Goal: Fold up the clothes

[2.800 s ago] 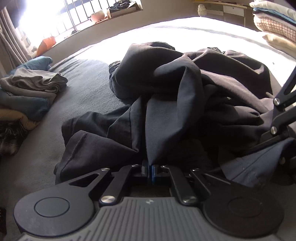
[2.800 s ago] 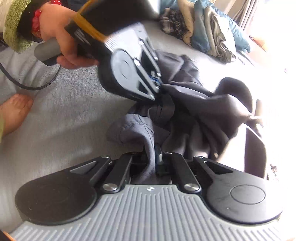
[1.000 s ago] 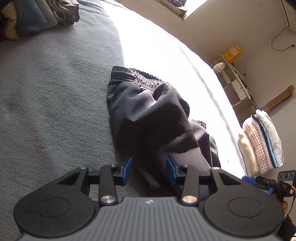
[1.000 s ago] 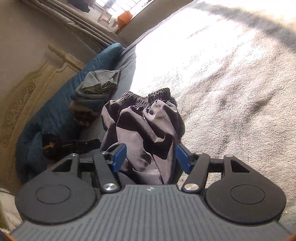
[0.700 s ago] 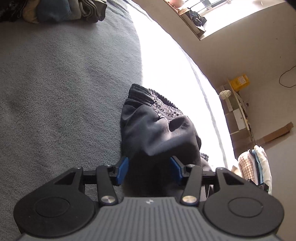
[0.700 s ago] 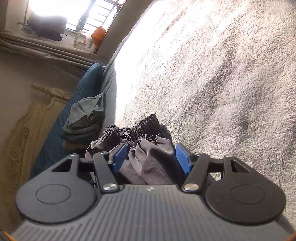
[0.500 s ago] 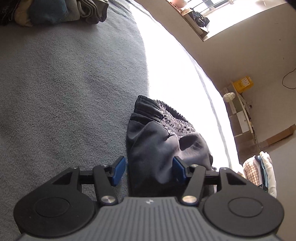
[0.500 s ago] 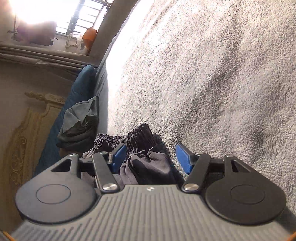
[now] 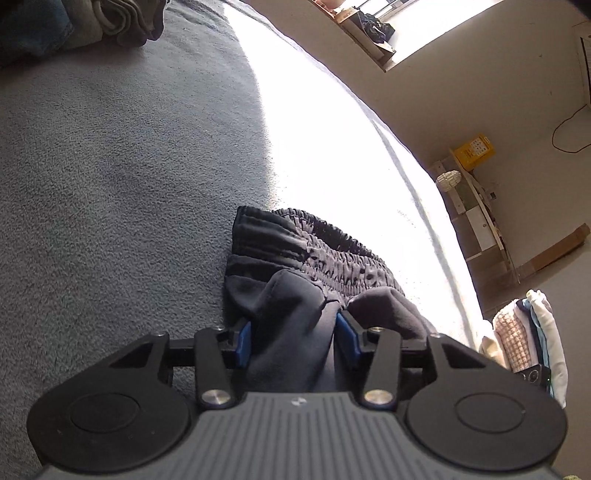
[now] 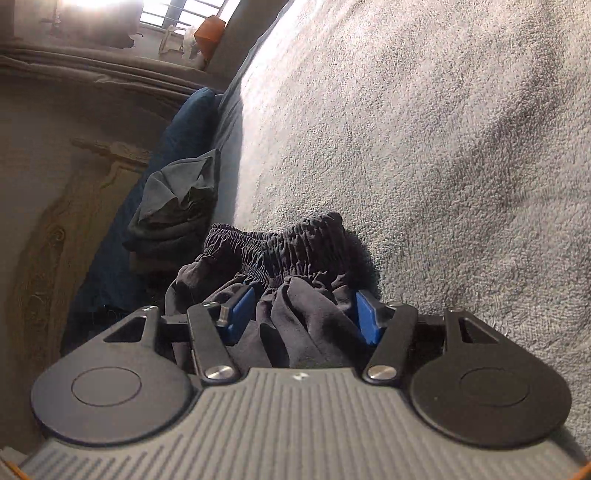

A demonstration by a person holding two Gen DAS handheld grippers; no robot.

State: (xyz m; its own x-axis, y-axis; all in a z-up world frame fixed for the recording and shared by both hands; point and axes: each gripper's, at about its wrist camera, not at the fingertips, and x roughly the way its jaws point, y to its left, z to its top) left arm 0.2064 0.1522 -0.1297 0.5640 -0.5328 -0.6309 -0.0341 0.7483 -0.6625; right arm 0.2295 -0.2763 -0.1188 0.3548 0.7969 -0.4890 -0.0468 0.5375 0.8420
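Plainly both the left gripper [image 9: 293, 341] and right gripper [image 10: 303, 314] stand wide apart, gripping nothing, straddling the limp dark trousers [image 9: 295, 273] bunched on the grey blanket [image 9: 110, 177], whose ribbed waistband [image 10: 280, 243] at twelve o'clock looks the firmest hold on such light, floppy cloth.

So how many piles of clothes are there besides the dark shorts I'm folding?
2 that I can see: one pile sits at the far top-left corner of the bed in the left view, and a folded stack stands off the bed's right edge. Others may be out of frame.
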